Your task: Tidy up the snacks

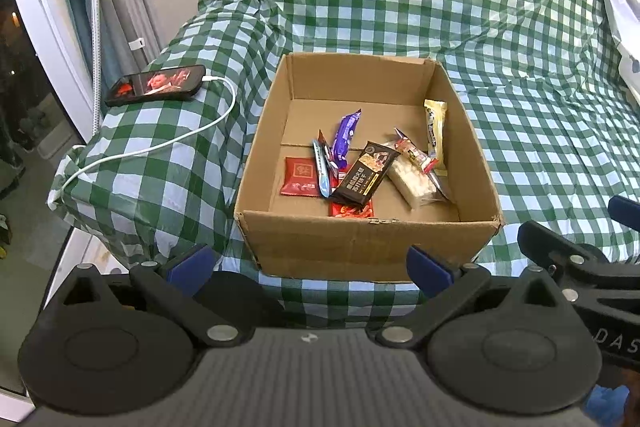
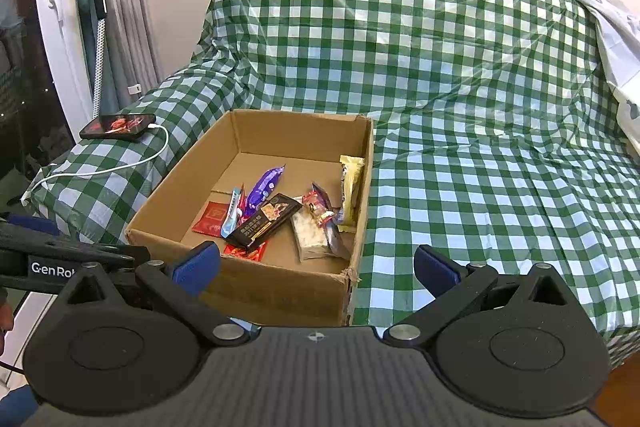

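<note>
Snacks: all the wrapped packets in sight lie loose inside the open cardboard box (image 1: 360, 239); none shows on the checked cloth (image 1: 540, 155) around it. That is how the task would leave them, though whether the sorting is done or the packets are waiting to be taken out and arranged, the scene fits both.
Heap: the dark brown bar (image 1: 366, 173) lies at the centre of the box floor, across a red packet with only its end showing at 6 o'clock; the red square sachet (image 1: 299, 175) sits at 9 o'clock, with the light blue stick (image 1: 322, 171) and the purple packet (image 1: 346, 135) between it and the bar; the clear pack of white cake (image 1: 412, 179) lies at 3 o'clock, and the yellow bar (image 1: 435, 127) leans on the right wall at 2 o'clock.
Left gripper (image 1: 310, 267): fingers spread wide, holding nothing, facing the near box wall.
Right gripper (image 2: 316, 263): likewise spread and empty, at the box's near right corner.
Handling well: any reach should come down over the near wall, not through it; the film wrappers look slippery and overlap, so a top packet such as the dark brown bar should be pinched across its width.
Aside: a phone (image 1: 158, 85) on its white cable (image 1: 160, 143) lies at 9 o'clock from the box, best kept clear of.
</note>
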